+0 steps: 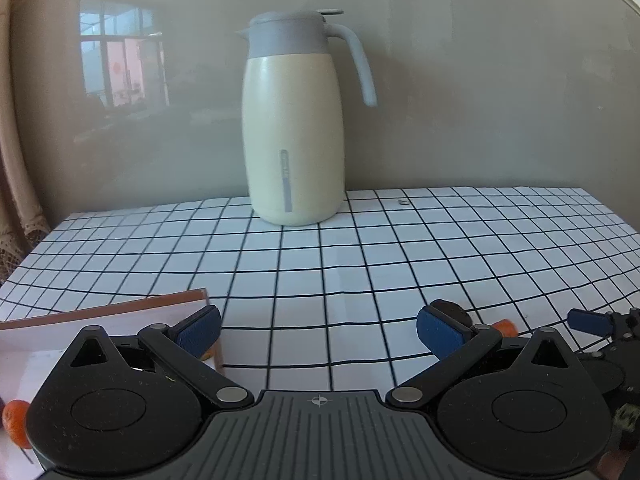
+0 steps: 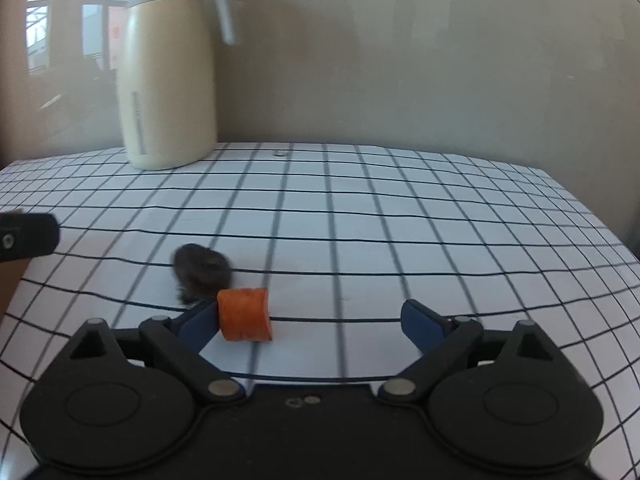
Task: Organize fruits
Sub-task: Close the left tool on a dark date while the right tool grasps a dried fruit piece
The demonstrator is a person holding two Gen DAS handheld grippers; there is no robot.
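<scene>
On the checked tablecloth (image 2: 400,208), at the back against the grey wall: cream jug (image 1: 294,136) with grey lid and handle, upright. Small pale speck (image 2: 281,153) on the cloth just right of the jug's base, too small to identify.

Well forward of the jug, towards the cameras: orange chunk (image 2: 245,314), cut flat at both ends, lying on the cloth. Dark rounded fruit (image 2: 202,270) just behind and left of it, blurred, kind not determinable; touching or merely close, not determinable.

Right gripper (image 2: 312,320): jaws wide apart, nothing clamped. Left blue pad (image 2: 198,326) at the orange chunk's left end, apparently touching; right pad well clear of it. Chunk resting on the cloth, not lifted.

Left gripper (image 1: 318,330): jaws wide apart, bare cloth between the pads, nothing held. Left pad over the corner of a white tray (image 1: 60,336) with brown rim, forward and left of the jug. Small round orange fruit (image 1: 14,424) at the left edge of that view, partly hidden behind the gripper body; in or beside the tray, not determinable.
</scene>
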